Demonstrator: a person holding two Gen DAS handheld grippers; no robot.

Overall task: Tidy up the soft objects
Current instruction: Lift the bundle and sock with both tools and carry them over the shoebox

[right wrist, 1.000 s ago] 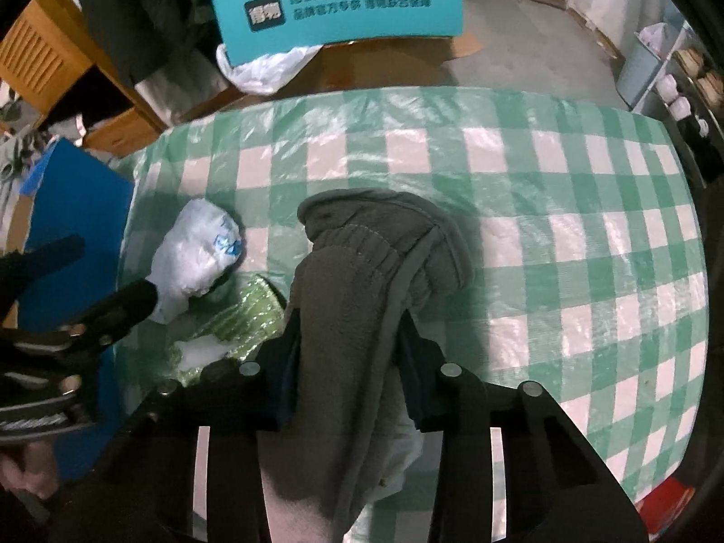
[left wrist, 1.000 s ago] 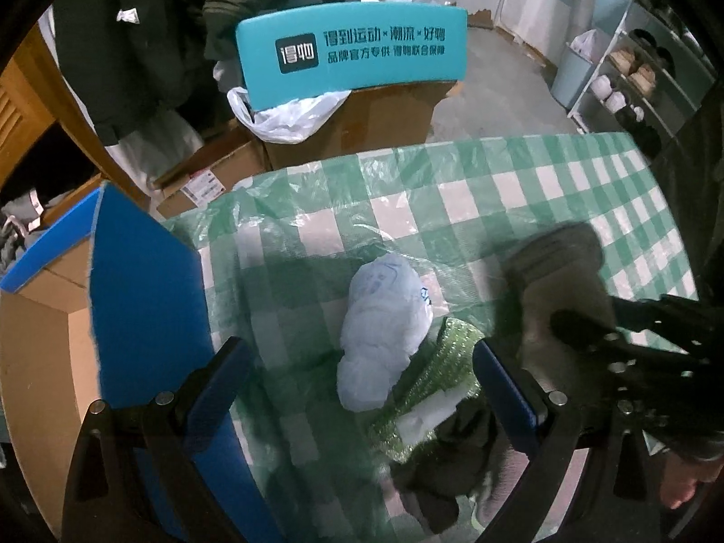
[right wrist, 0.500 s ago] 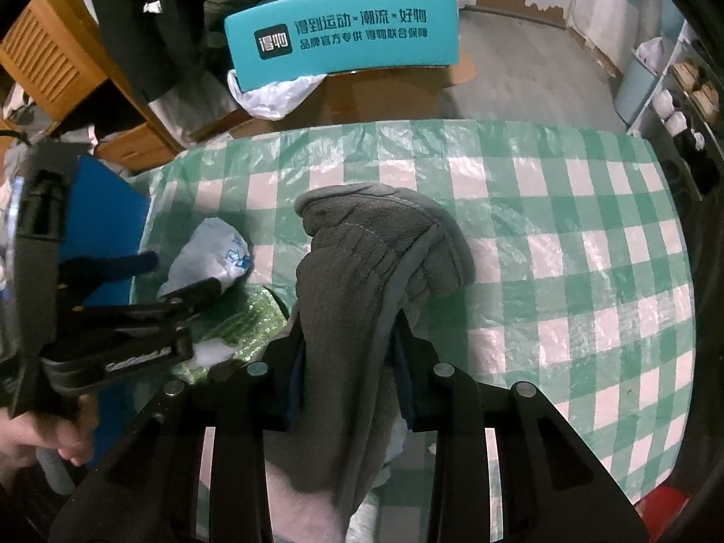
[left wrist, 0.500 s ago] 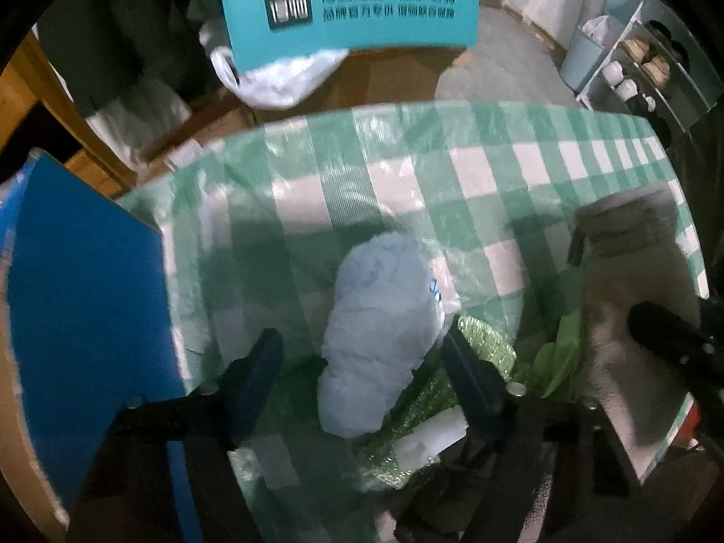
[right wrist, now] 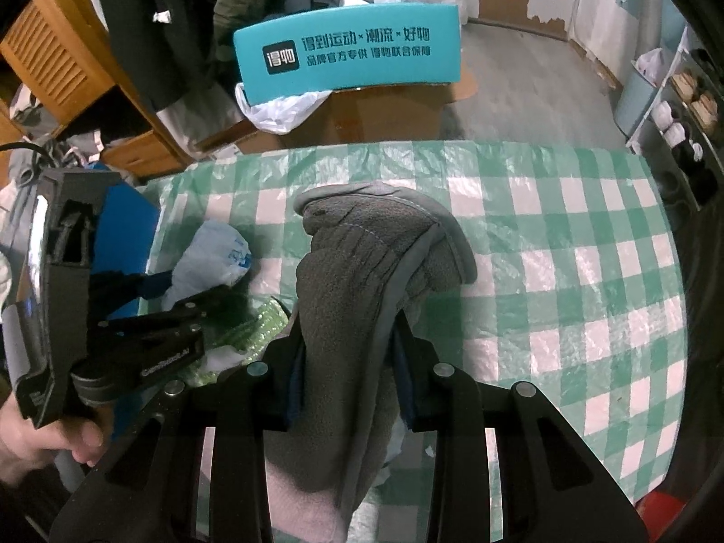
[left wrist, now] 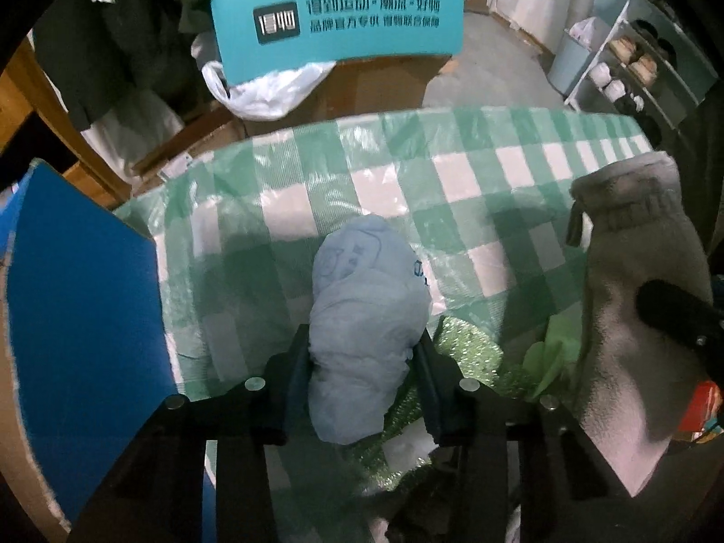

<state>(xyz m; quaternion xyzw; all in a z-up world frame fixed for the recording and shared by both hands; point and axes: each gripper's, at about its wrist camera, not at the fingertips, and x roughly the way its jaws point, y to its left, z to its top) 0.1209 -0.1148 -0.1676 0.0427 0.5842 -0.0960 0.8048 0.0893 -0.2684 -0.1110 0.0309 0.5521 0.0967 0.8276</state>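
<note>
While left gripper (left wrist: pixel 364 362) pinches crinkly bundle (left wrist: pixel 366 316), right gripper (right wrist: pixel 346 353) clamps fleecy glove (right wrist: pixel 362 271).

Dim indoor light leaves both wrist views murky, with black fisheye vignetting curving around every corner. The plastic-covered checked tablecloth (right wrist: pixel 565 244) catches patchy white glare, and soft shadows pool under the pale blue bundle (left wrist: pixel 362 312). The left view is softer, its teal sign (left wrist: pixel 339 18) lettering smeared by blur.
</note>
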